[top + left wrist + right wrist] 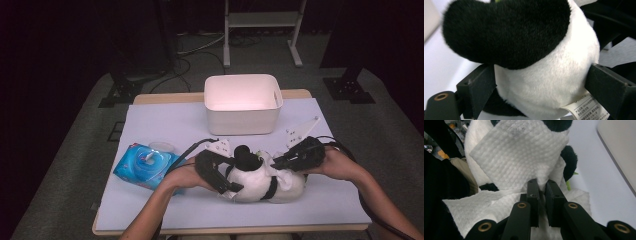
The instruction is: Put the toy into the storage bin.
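a black-and-white plush panda toy (262, 182) lies on its side on the pale lavender table cover (165, 122), close to the front edge and in front of the white rectangular plastic bin (243, 104). the left gripper (231, 188) reaches in from the person's left hand (186, 176) with its jaws spread wide on either side of the toy's white body; in the left gripper view the two black jaws flank the plush (544, 75), a printed white care label (587, 108) shows by the right-hand jaw, and whether the pads press the fur cannot be told. the right gripper (274, 165), held in the person's right hand (340, 165), rests on top of the toy with its jaws drawn narrow, pinching a white textured wet wipe (516, 157) that lies draped over the panda's fur. in the right gripper view the wipe spreads flat above the jaw tips, with a black plush ear (570, 161) just beyond it. a blue soft pack of wet wipes (145, 166) sits on the cover to the left of the left hand, near but apart from the toy.
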The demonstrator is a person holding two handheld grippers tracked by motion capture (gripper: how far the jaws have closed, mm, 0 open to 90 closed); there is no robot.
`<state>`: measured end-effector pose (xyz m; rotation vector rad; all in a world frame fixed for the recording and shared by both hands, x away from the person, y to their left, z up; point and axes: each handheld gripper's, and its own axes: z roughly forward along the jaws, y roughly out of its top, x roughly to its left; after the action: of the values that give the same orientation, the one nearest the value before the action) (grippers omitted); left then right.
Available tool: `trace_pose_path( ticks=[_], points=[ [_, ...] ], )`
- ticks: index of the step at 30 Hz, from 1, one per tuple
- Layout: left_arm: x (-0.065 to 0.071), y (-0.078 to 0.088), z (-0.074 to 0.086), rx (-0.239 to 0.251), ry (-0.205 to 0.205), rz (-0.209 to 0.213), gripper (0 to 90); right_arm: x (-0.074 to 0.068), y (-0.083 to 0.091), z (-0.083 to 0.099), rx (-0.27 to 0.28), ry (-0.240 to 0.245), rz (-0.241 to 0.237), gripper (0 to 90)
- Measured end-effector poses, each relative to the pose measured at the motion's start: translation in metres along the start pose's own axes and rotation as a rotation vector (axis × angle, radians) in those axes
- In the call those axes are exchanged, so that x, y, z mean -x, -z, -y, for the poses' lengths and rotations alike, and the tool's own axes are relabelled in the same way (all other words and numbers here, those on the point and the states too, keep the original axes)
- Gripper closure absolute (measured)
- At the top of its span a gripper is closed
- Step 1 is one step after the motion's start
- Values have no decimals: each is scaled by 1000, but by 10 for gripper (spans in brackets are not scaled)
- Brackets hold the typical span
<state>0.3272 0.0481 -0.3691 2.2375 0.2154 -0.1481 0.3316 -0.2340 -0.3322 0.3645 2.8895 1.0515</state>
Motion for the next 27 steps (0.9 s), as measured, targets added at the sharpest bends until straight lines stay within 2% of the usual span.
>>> trace_pose_path(
  ticks=[4, 9, 13, 16, 21, 22, 26, 27],
  points=[
    [-1, -5, 1, 16, 0, 18, 85, -1, 1, 2, 4, -1, 2, 814],
    [-3, 1, -2, 63, 2, 31, 256, -1, 2, 5, 29, -12, -1, 816],
    [-6, 8, -7, 72, -16, 31, 313, 1, 5, 5, 71, -24, -17, 824],
    [-5, 12, -12, 57, -23, 28, 325, 0, 6, 2, 86, -22, -26, 826],
    [-3, 29, -24, 70, -40, 5, 331, 0, 9, -1, 128, -24, -32, 830],
    [-2, 32, -27, 54, -53, 2, 332, 0, 9, -2, 137, -19, -29, 833],
    [1, 42, -32, 38, -68, -6, 332, -3, 9, -6, 145, -11, -43, 834],
    [1, 43, -33, 47, -65, -7, 332, -3, 10, -7, 147, -8, -41, 833]
  ],
)
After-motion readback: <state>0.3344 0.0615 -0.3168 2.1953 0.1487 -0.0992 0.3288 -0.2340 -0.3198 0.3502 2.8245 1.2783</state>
